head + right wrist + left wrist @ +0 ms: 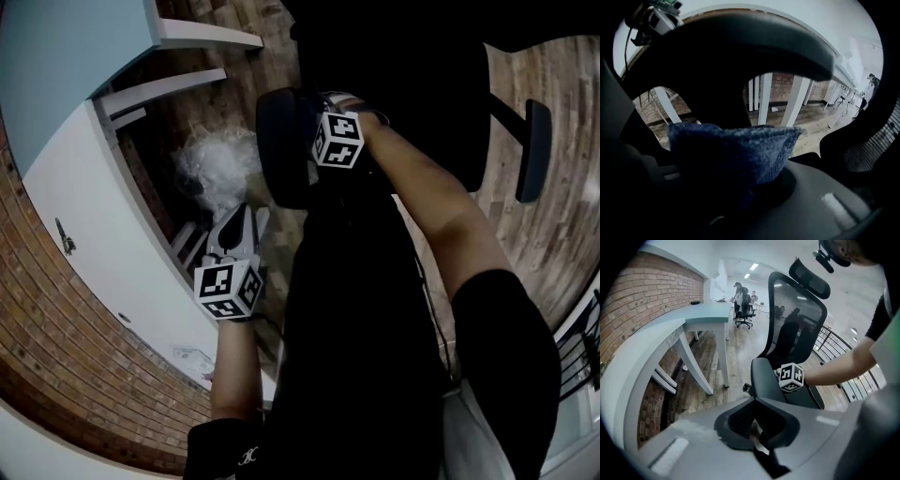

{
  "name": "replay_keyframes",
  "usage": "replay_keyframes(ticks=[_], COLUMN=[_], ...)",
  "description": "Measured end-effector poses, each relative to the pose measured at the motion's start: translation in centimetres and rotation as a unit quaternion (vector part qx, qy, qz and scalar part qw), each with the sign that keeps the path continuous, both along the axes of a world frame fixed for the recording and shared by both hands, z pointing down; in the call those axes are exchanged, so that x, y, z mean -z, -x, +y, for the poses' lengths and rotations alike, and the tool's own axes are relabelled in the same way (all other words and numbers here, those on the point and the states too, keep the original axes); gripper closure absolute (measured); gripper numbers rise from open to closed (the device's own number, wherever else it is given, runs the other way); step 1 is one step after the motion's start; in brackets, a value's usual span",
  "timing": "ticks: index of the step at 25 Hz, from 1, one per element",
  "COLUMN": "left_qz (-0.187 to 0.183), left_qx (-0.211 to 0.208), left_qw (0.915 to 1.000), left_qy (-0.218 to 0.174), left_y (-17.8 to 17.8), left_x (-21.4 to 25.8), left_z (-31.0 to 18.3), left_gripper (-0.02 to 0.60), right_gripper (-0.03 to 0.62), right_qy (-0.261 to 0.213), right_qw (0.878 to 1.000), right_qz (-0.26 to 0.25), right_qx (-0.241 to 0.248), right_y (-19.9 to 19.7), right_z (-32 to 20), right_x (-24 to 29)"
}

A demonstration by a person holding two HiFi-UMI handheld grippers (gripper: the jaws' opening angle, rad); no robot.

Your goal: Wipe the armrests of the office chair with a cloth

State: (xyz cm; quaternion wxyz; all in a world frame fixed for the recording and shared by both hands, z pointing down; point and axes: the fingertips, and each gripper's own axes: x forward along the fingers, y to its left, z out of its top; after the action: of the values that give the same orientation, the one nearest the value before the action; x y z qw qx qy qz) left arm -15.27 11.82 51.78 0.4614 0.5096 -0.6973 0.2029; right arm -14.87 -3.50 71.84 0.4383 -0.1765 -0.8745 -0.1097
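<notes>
Left gripper (758,430): jaws closed together on nothing, held beside the white desk (112,244). Right gripper (740,185): jaws clamped on a blue cloth (736,150) bunched between them, close against the chair's near armrest (279,150). The other armrest (535,150) is far right.

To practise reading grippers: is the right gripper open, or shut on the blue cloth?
Shut on it: the blue cloth bunches out from between the right gripper jaws in its own view.

Wood-plank floor (553,234) under office chair (441,94), white desk (103,234), crumpled plastic bag (220,164).
</notes>
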Motion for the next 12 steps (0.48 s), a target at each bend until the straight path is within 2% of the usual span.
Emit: replay_keyframes(ticks=[3,6,12], left_qz=[0.003,0.002,0.010], left_qx=[0.014,0.025,0.039], left_qw=[0.9999,0.9997,0.9991], left_qy=[-0.009,-0.007,-0.016], left_y=[0.3,1.1,0.3], left_x=[0.2,0.1,0.4], left_z=[0.6,1.2,0.7], left_gripper=[0.575,0.575,0.575], right_gripper=[0.533,0.533,0.534], right_qy=[-0.011,-0.003,0.024], right_qw=[1.000,0.999,0.999], right_qz=[0.023,0.037,0.042], right_qx=[0.005,0.010,-0.004], right_y=[0.3,1.0,0.4], right_z=[-0.6,-0.9,-0.4], right_x=[-2.2,-3.6,-1.6])
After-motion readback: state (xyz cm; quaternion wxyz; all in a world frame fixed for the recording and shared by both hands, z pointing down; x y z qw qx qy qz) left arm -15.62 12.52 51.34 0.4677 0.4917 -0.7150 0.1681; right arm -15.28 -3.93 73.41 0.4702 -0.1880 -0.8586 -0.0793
